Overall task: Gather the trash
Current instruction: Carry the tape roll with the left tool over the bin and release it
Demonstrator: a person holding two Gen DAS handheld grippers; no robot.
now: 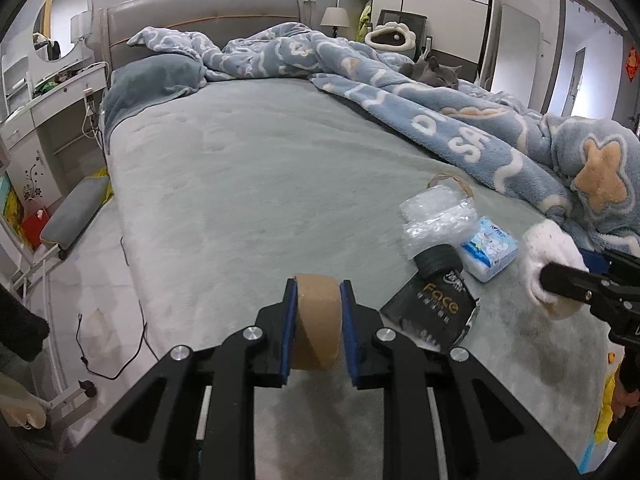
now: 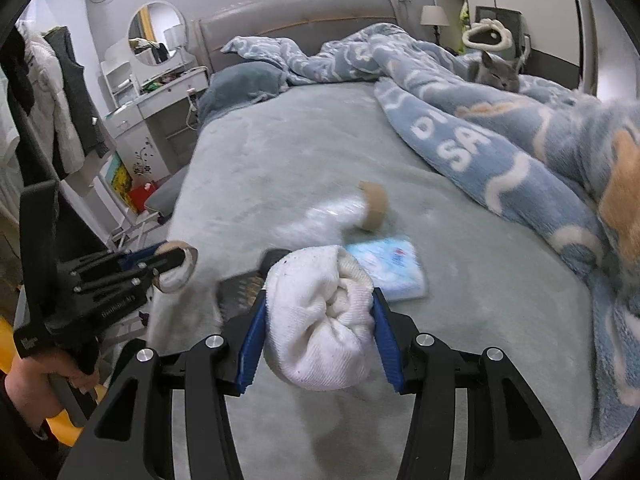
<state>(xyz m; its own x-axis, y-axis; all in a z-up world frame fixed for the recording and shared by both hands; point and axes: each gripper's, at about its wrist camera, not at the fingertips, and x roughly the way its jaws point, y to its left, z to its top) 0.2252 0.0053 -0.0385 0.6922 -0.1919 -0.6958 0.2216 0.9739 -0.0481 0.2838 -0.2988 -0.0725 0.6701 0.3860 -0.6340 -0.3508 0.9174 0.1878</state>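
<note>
Item 1: your left gripper point(image 1: 318, 322) pinches a brown cardboard tape core point(image 1: 318, 320) flat between both blue pads, ring axis across the jaws, so it can't roll out; it's lifted clear of the grey-green bed sheet point(image 1: 260, 168), prob. for carrying to a bin. Item 2: your right gripper point(image 2: 320, 320) clamps a rolled white sock point(image 2: 320, 320), fabric bulging past both pads, grip looks firm but soft. Item 3, still on the bed near the blue fleece blanket point(image 1: 460, 120): crumpled clear plastic wrap point(image 1: 438, 216), a second tape core point(image 1: 452, 184) half behind it, a blue-white tissue pack point(image 1: 488, 248), a black "Face" foil pouch point(image 1: 436, 316) w/ a dark ribbed roll point(image 1: 438, 262) touching its top edge; can't tell what that roll is. All bunched together, so likely next pickups. Item 4: grey cat point(image 1: 436, 72) lying on the blanket, well apart. Not visible: any bin or trash bag; the yellow thing point(image 2: 56, 420) at your left hand is cut off by the frame. Right-wrist view is motion-blurred around the wrap and pouch, so details there are poor.
</note>
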